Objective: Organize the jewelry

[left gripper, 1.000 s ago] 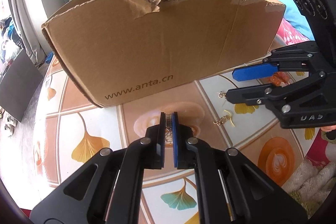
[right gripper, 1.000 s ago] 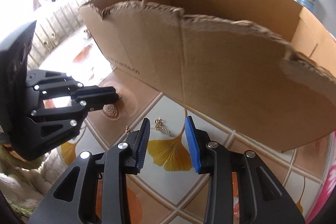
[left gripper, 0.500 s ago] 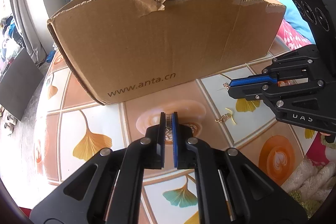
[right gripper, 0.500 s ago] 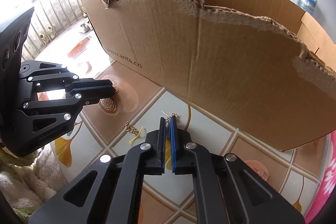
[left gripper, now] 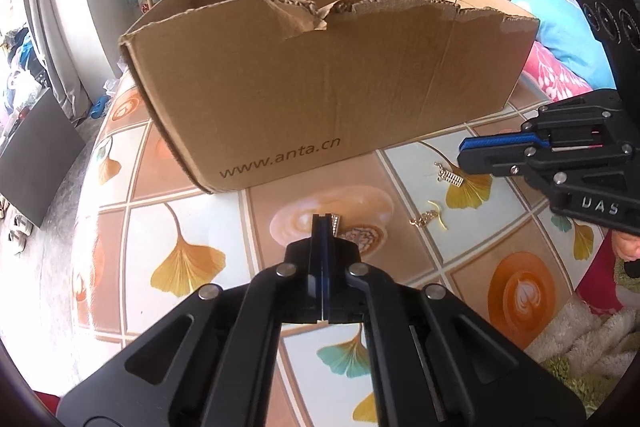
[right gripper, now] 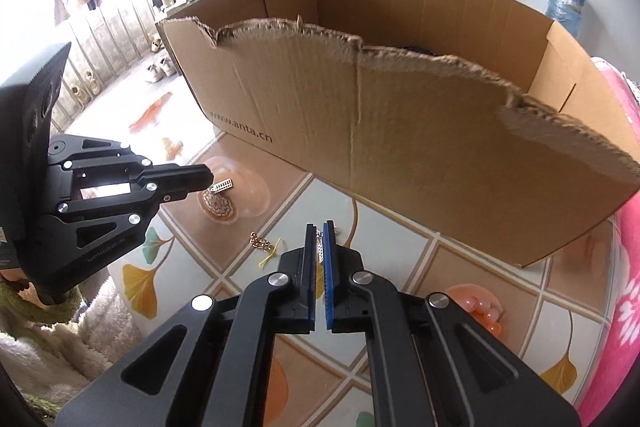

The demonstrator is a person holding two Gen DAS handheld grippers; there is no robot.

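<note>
Over the patterned desk [left gripper: 192, 227], in front of the cardboard box [left gripper: 328, 83] printed "www.anta.cn", both claws are raised clear of the surface. Left claw [left gripper: 322, 223]: jaws pressed together on a small ladder-shaped earring [left gripper: 335, 225], which sticks out at the right side of the tips; in the right wrist view the same earring [right gripper: 222, 185] hangs just past the closed tip of the left claw [right gripper: 208, 182], above a round floral motif in the desk pattern. Right claw [right gripper: 319, 235]: jaws nearly together, a narrow slit between the blue pads, gripping a second ladder-shaped earring [right gripper: 320, 247] that runs lengthwise between them. In the left wrist view that earring [left gripper: 450, 175] dangles from the right claw [left gripper: 462, 151] over a ginkgo-leaf tile.

Loose on the desk between the 2 claws: 1 gold chain piece [left gripper: 424, 218] with a thin yellow strip [left gripper: 438, 213] lying just beside it; both also show in the right wrist view, chain [right gripper: 259, 242] and strip [right gripper: 270, 253].

Box: top edge of the near wall torn and ragged, open at the top, standing on the desk behind all items. Contents cannot be made out.
</note>
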